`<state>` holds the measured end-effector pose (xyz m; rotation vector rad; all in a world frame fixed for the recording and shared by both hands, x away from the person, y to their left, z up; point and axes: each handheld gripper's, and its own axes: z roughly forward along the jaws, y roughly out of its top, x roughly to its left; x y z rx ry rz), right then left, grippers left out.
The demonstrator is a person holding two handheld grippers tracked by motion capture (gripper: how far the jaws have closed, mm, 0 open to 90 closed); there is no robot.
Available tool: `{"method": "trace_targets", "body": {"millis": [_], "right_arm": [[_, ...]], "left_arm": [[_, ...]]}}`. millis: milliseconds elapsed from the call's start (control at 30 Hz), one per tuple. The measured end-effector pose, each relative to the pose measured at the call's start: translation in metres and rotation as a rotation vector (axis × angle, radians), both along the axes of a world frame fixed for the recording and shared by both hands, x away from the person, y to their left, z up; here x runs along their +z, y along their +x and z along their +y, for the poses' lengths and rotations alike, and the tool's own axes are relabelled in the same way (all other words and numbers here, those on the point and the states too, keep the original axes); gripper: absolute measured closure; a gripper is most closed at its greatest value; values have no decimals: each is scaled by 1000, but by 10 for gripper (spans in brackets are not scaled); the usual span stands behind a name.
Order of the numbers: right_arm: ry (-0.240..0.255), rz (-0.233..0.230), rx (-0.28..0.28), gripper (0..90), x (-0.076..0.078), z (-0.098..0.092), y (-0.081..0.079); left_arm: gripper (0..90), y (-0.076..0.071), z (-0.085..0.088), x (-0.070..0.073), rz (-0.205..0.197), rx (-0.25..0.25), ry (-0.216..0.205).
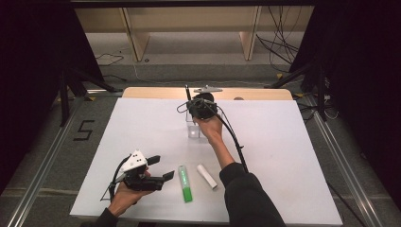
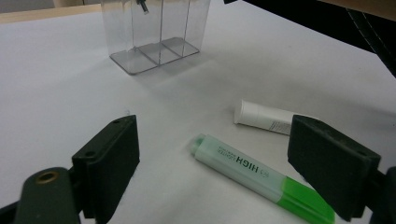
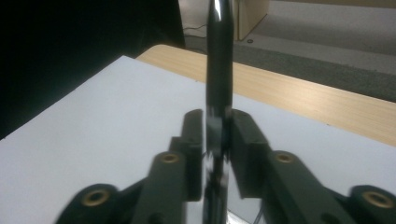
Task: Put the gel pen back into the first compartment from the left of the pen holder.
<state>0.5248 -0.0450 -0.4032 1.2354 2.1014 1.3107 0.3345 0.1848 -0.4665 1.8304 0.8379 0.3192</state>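
At the near left of the white counter [image 1: 142, 123], the left hand-held gripper [image 1: 158, 169] lies low in the person's hand, its jaws spread wide apart with nothing between them. In the left gripper view those jaws frame a green highlighter [image 2: 261, 179] lying flat on the counter, its pale cap end pointing far and its green end near. Just to its right lies a small white tube [image 2: 266, 117], apart from the highlighter.

Farther off, near the middle of the counter's far side, stands a clear plastic organizer [image 2: 156, 35] with three compartments. The right hand-held gripper [image 1: 201, 108] is held above it, jaws clamped on a dark glossy pen [image 3: 218, 93] that stands upright between them. Which compartment the pen is over cannot be told.
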Motion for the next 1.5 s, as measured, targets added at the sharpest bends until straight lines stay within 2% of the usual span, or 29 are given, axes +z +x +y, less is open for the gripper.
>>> {"method": "trace_targets", "body": {"millis": [67,167,333,433,533,833,1133,1500], "right_arm": [[2,13,2,599,0,-1,0],[19,30,-2,469,4,-4,-2],[8,2,-2,384,12,-12,-15],[13,-1,11,369,11,-21,-27],[-18,-13,27,356,10,-30,-43],[28,7,90,327,7,-48,-84],[31,-1,131,315,-1,-51,-114],[21,-16,161,314,-11,-47,-138]], "left_arm": [[164,0,0,0,3,2,-3],[163,1,0,-1,4,1,-1],[163,1,1,-1,6,10,-7],[164,1,1,-1,10,19,-11],[164,2,1,-1,10,20,-9],[164,3,2,-2,13,29,-5],[163,4,3,-2,18,42,-18],[162,4,5,-2,17,53,-23]]}}
